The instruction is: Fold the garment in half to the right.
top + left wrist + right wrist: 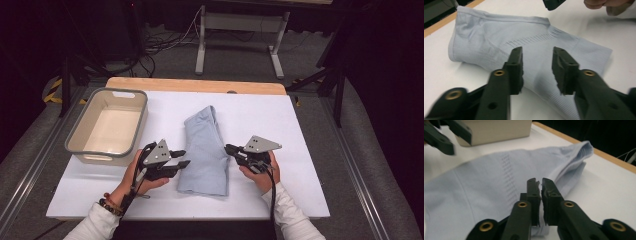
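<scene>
Cloth lies before us: a pale blue folded garment (205, 152) sits on the white tabletop (280, 125), about midway between its left and right edges and nearer the near edge than the far one. Its narrower end points toward the far edge; its wider end is close to us. In the left gripper view we see ribbed knit, a stitched hem along the far side and a row of small slits across the fabric (529, 45).

We hold the left gripper (181, 158) just beside the garment's left edge, tips pointing right toward it. Its jaws stand a moderate way apart with nothing between the pads; the cloth shows below and beyond them in the left gripper view (537, 71).

We hold the right gripper (231, 149) at the garment's right edge, tips pointing left. In the right gripper view (540, 185) its jaws are nearly together, a thin slit left between the pads. We cannot tell whether a bit of fabric is caught between the pads at the cloth's edge.

Toward the left edge of the tabletop stands a beige bin (80, 131) with a grey rim, well apart from the garment. Our hands (142, 180) wear white sleeves (292, 217), and a beaded bracelet (111, 204) is on the left wrist.
</scene>
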{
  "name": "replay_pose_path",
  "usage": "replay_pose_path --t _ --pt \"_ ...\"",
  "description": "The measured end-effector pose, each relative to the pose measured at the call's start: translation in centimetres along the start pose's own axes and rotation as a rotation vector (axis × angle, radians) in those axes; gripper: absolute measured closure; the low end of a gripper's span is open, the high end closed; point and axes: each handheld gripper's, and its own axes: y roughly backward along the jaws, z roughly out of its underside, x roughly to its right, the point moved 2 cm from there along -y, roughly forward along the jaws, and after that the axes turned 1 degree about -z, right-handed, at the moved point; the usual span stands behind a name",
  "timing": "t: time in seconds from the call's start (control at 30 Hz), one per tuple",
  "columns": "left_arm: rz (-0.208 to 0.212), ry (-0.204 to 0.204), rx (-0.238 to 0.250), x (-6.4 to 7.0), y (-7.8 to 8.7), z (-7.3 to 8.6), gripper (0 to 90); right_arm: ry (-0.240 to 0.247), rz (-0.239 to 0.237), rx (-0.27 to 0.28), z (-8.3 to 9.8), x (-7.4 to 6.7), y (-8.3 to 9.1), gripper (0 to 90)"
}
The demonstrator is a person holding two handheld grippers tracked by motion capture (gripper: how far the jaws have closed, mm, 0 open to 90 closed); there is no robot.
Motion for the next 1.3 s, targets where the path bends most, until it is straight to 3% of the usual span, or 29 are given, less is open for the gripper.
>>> replay_pose_path --t 0.23,0.43,0.5,0.63,0.73,0.8,0.87,0.97,1.1,1.3 --pt "-0.013 0.015 -0.018 -1.9 -2.5 0.3 75.7 0.062 -0.020 -0.008 -2.2 -1.5 -2.7 89.7" --pt "-0.010 0.020 -0.046 -2.1 -3.6 0.8 80.0 0.094 -0.043 -0.060 -2.4 -2.4 -5.9 89.7" --pt "-0.015 -0.025 -0.106 -1.4 -4.6 1.2 80.2 0.109 -0.033 -0.119 -1.9 -2.4 -6.9 89.7" --pt "-0.014 -0.071 -0.159 -0.3 -5.9 1.5 80.4 0.112 -0.032 -0.180 -0.8 -2.4 -7.8 89.8" --pt "0.007 -0.049 -0.155 -0.5 -6.2 1.6 82.4 0.136 -0.015 -0.219 0.1 -2.6 -8.2 89.9" --pt "0.048 0.018 -0.129 -1.0 -6.2 2.1 83.3 0.129 -0.017 -0.221 0.3 -2.6 -8.2 90.0" --pt "0.074 0.059 -0.109 -1.3 -6.2 2.4 83.9 0.109 -0.022 -0.216 0.6 -2.5 -8.0 90.0" --pt "0.072 0.058 -0.111 -1.2 -6.2 2.4 84.7 0.078 -0.036 -0.211 0.8 -2.2 -7.9 90.0" --pt "0.082 0.062 -0.116 -1.3 -6.0 2.4 85.1 0.091 -0.029 -0.212 0.9 -2.3 -7.8 90.0" --pt "0.051 0.029 -0.084 -1.0 -5.3 1.7 82.2 0.083 -0.030 -0.193 0.5 -2.2 -7.3 90.0"
